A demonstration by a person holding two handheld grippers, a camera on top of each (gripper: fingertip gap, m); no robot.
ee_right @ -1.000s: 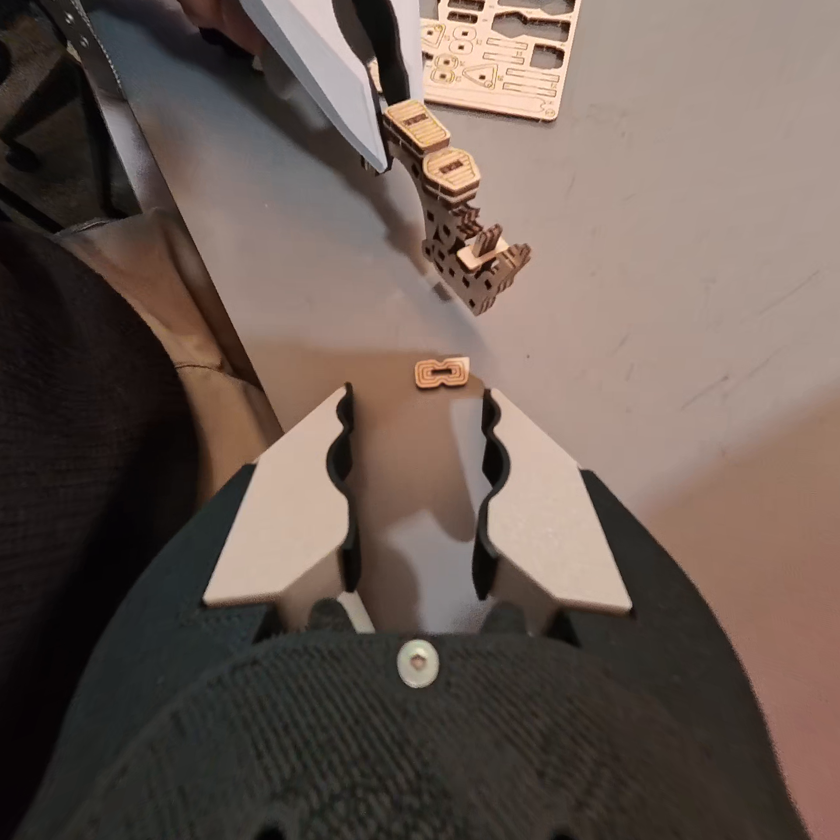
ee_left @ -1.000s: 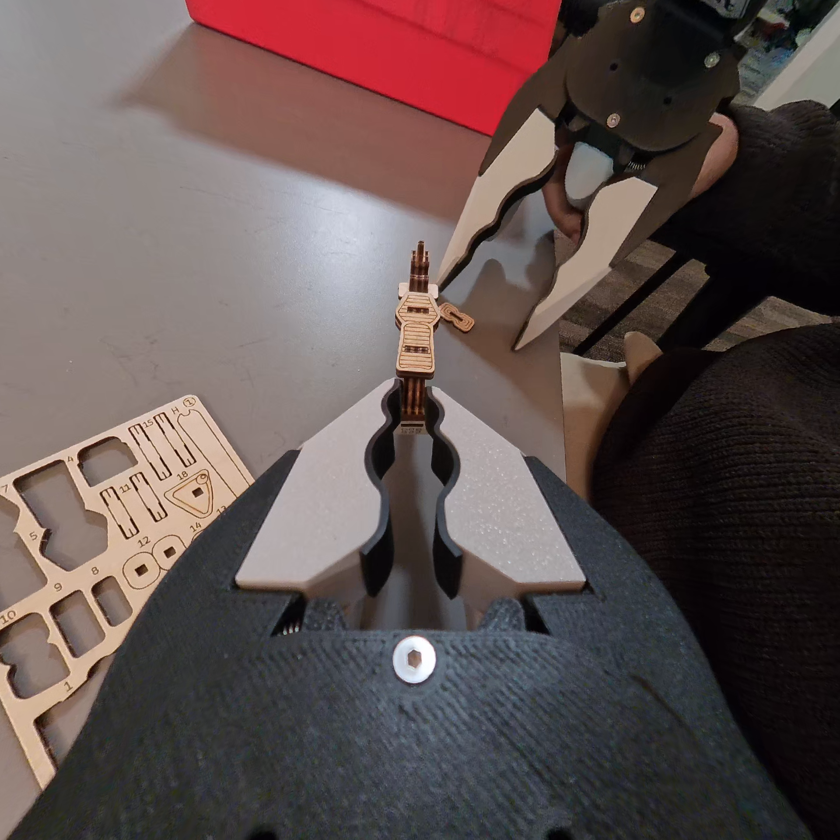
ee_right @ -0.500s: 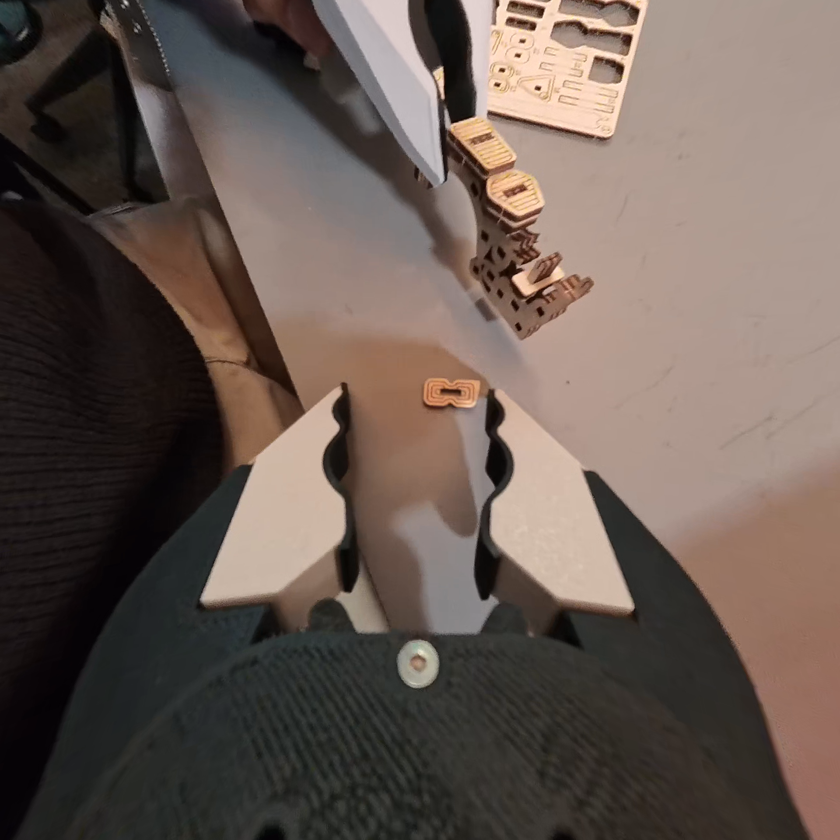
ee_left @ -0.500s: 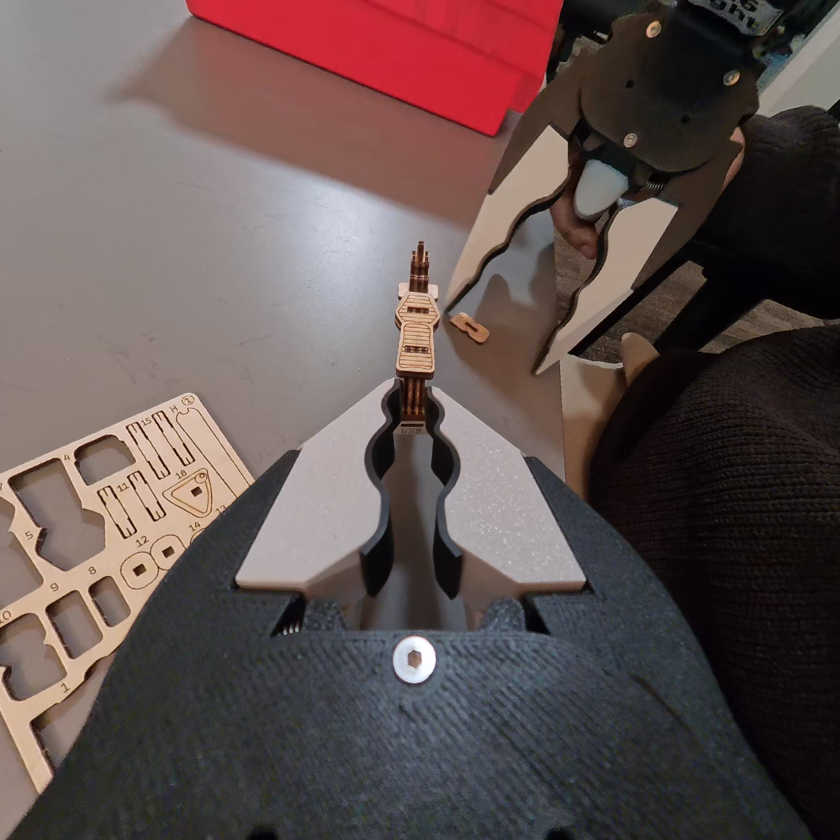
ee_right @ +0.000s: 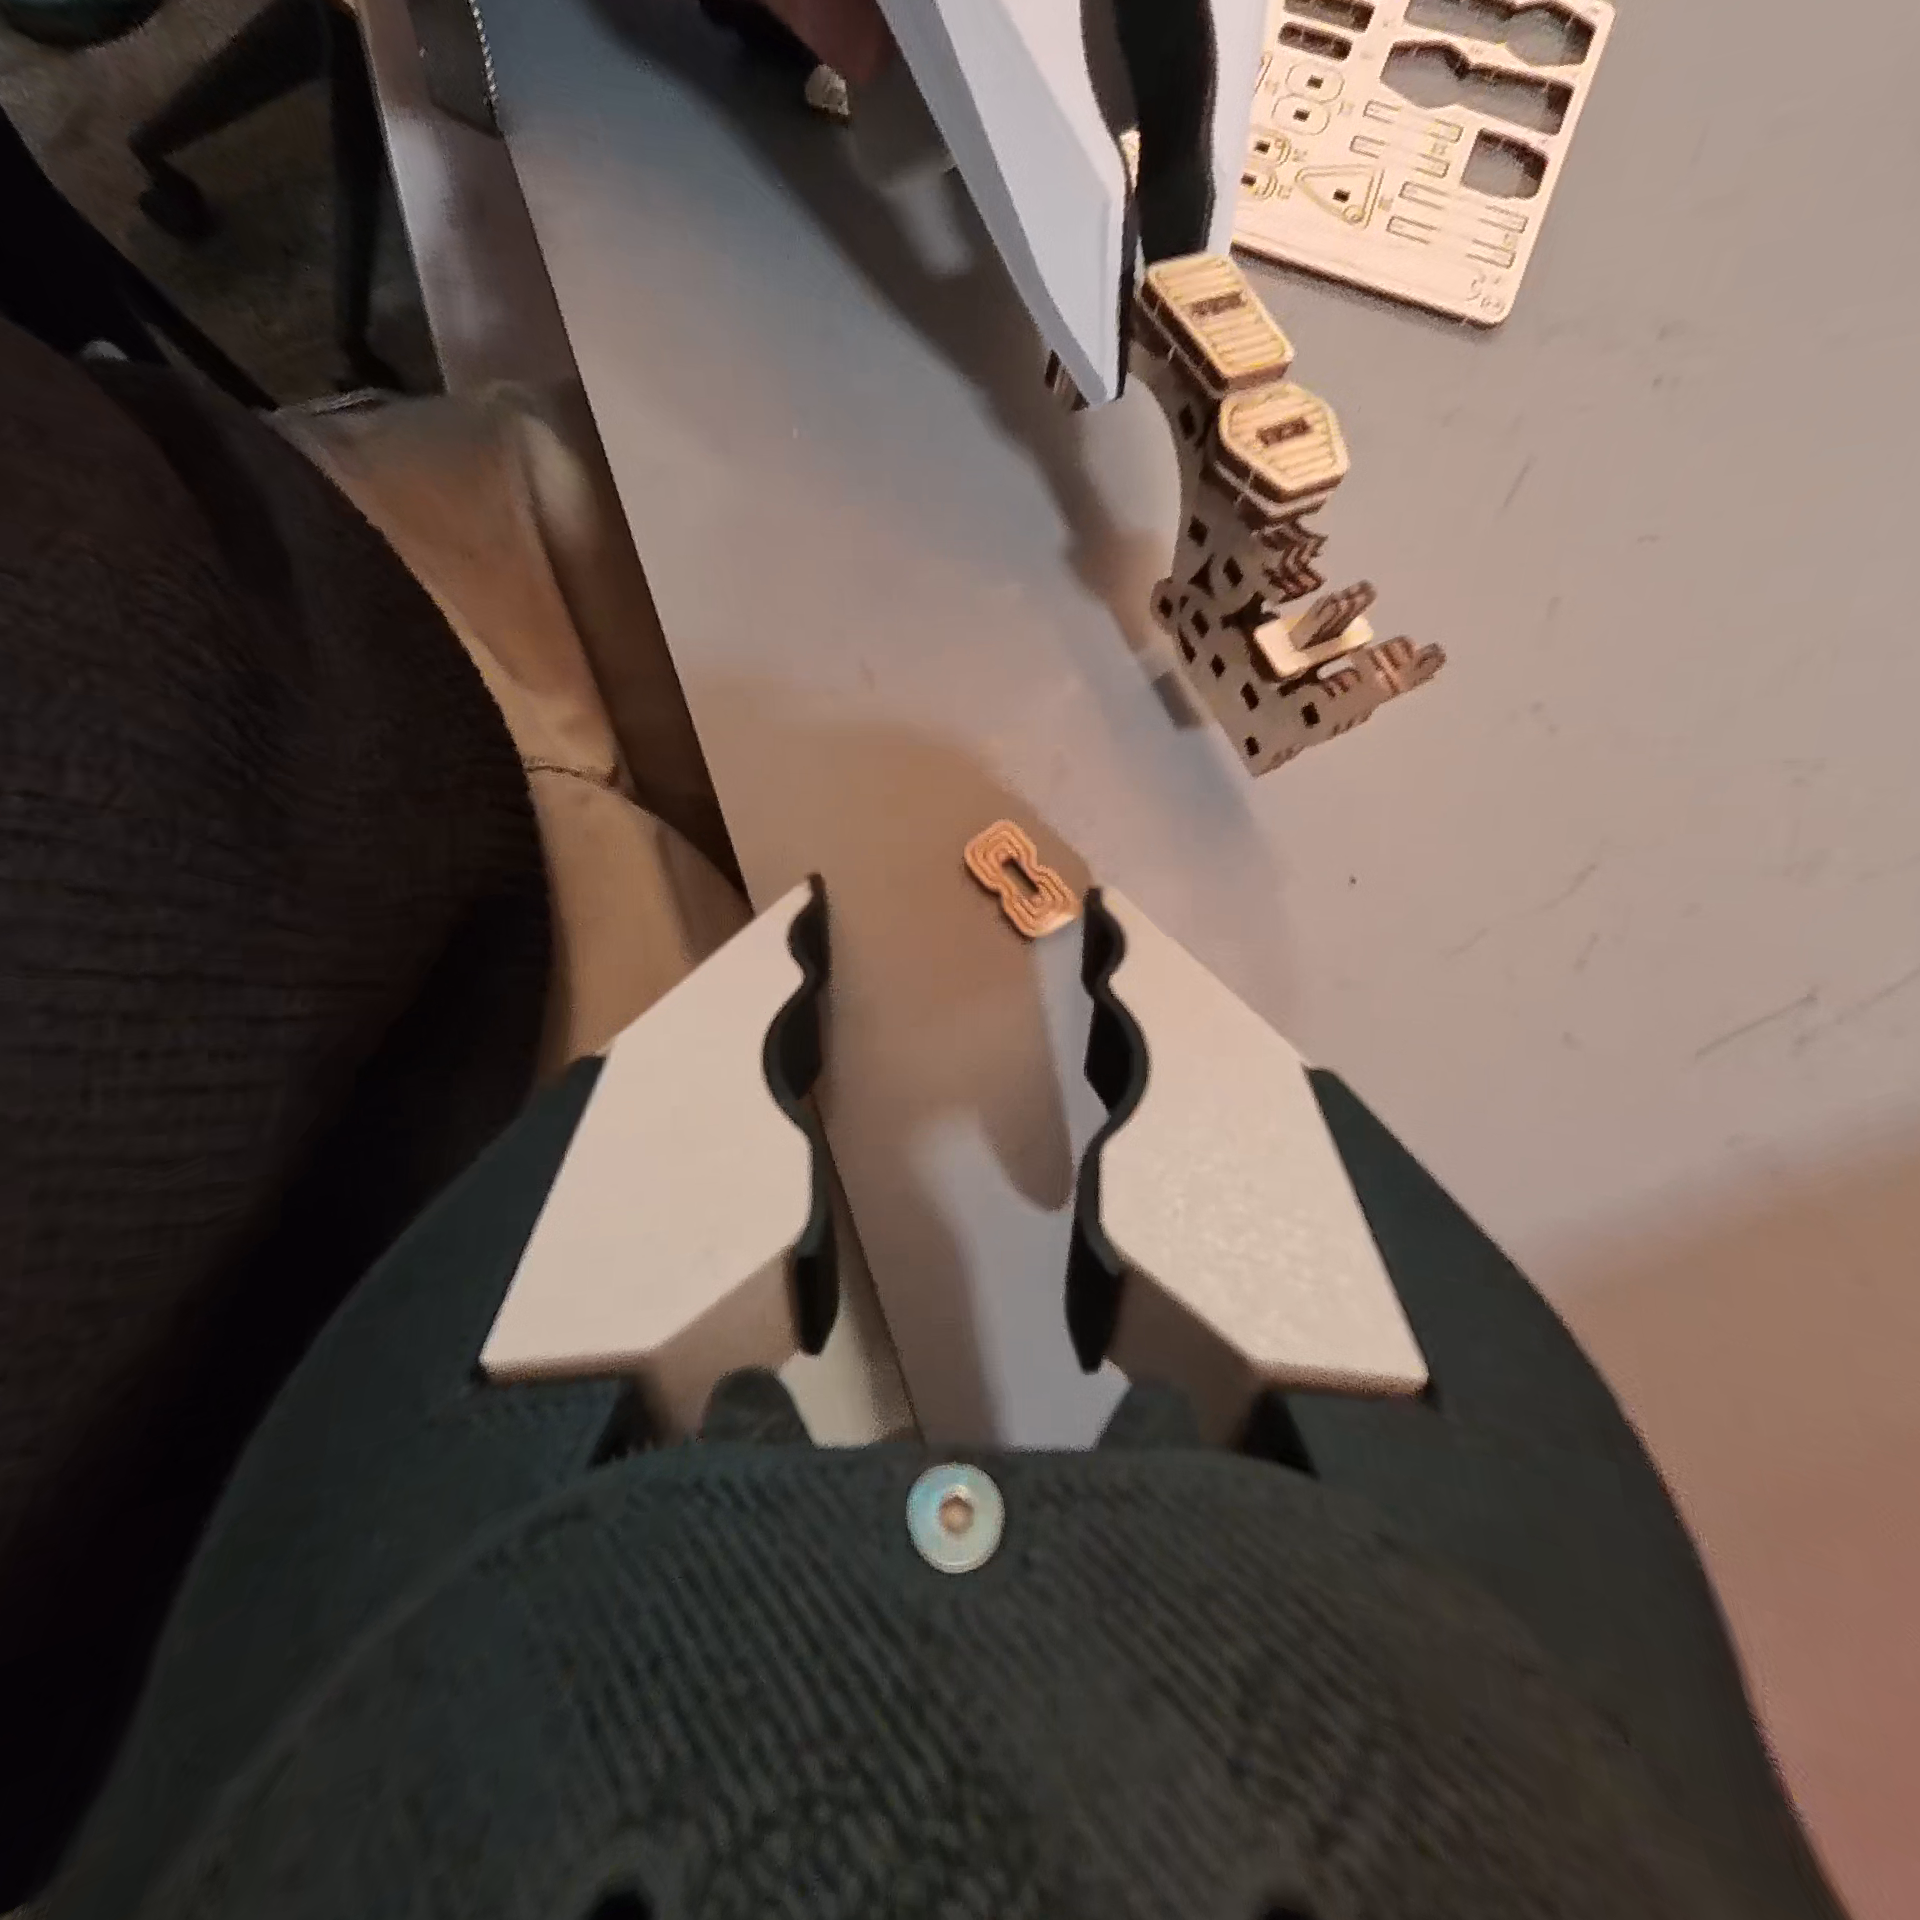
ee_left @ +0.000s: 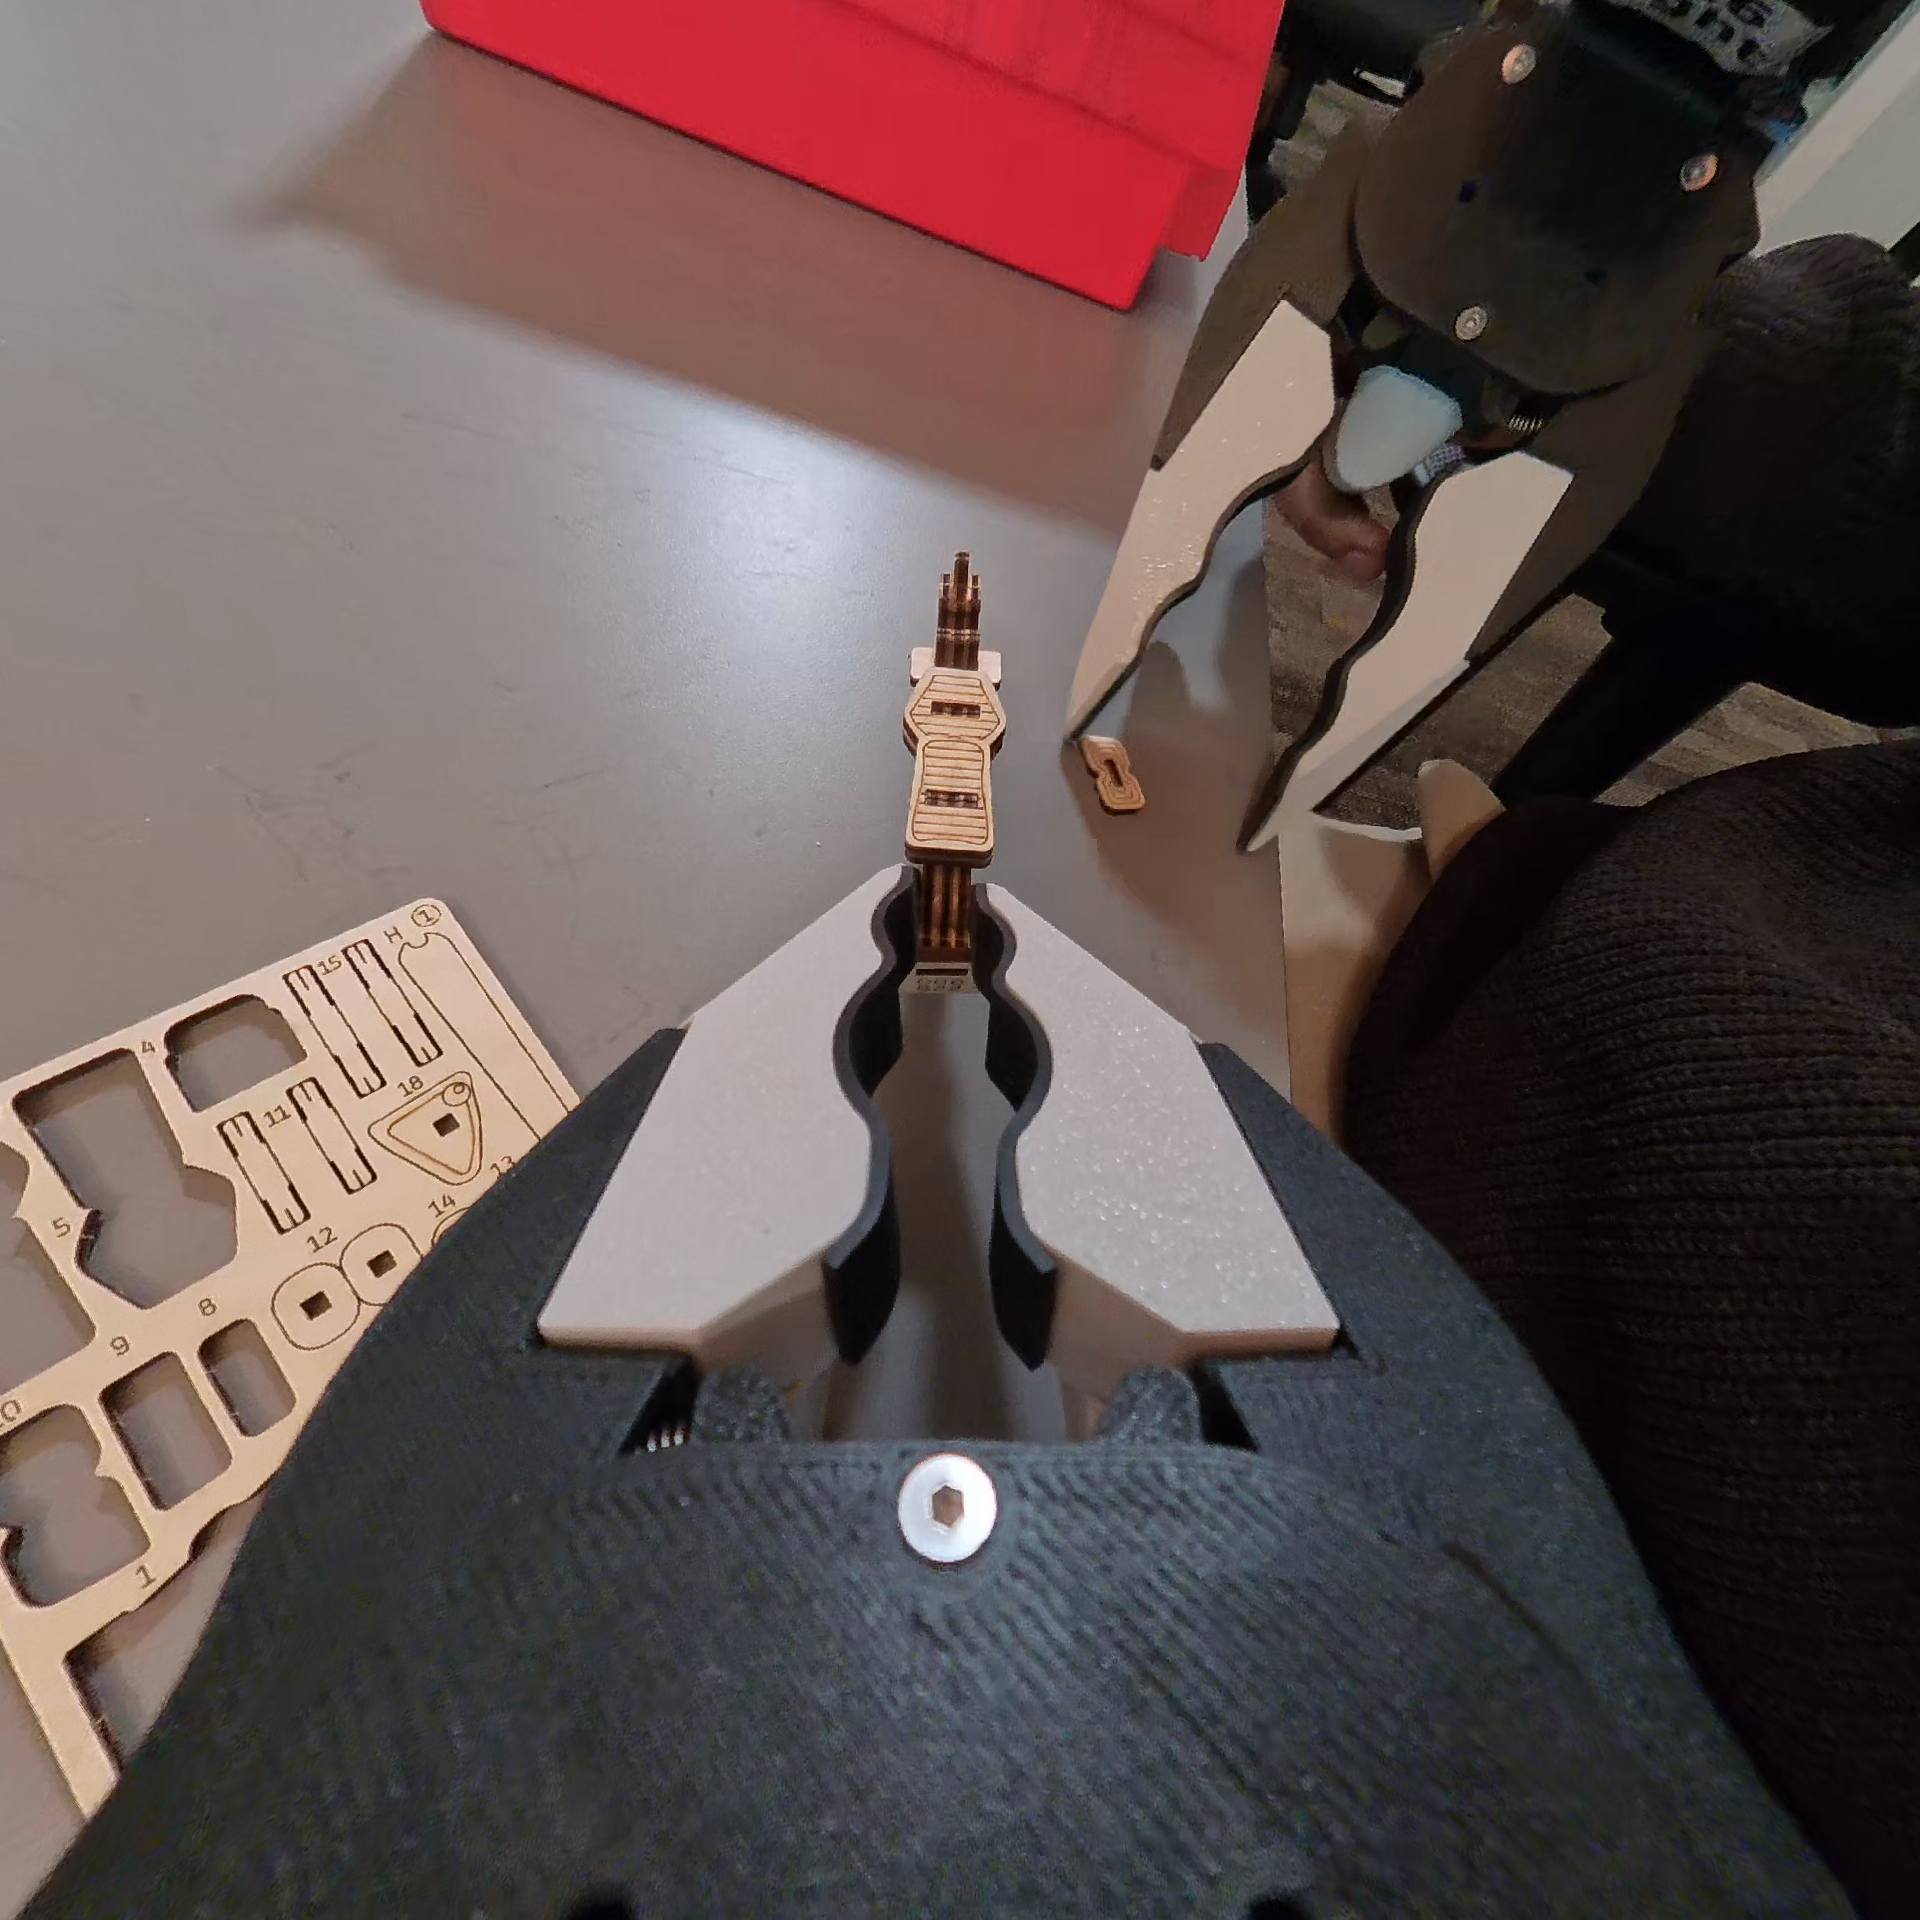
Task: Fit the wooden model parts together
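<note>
Clearly, the left gripper (ee_left: 943, 920) was pinching the near end of the partly built wooden model (ee_left: 951, 764), its fingertips pressed against the model's layered edge. From the left wrist view the model ran straight ahead toward twelve o'clock, held above the grey surface (ee_left: 416, 520), with two ribbed plates on top and a small toothed end farthest away. In the right wrist view the same model (ee_right: 1262, 499) hung from the left gripper's pale fingers (ee_right: 1029, 197) at about one o'clock, its perforated lower section pointing down toward the surface (ee_right: 1558, 831) without clearly touching it.

The right gripper (ee_right: 951, 904) was spread wide and held nothing. A small loose wooden piece (ee_right: 1018, 878), shaped like a figure eight with a slot, lay flat on the surface just ahead of that gripper's tips, nearer the right-hand fingertip at roughly one o'clock. In the left wrist view this piece (ee_left: 1114, 774) sat at two o'clock from the model, just beside the tip of the nearer finger of the right gripper (ee_left: 1169, 784).

A laser-cut wooden parts sheet (ee_left: 208, 1195), several cut-outs already empty, lay flat at eight o'clock. A red box (ee_left: 883, 114) stood at twelve o'clock, well apart from the model.
</note>
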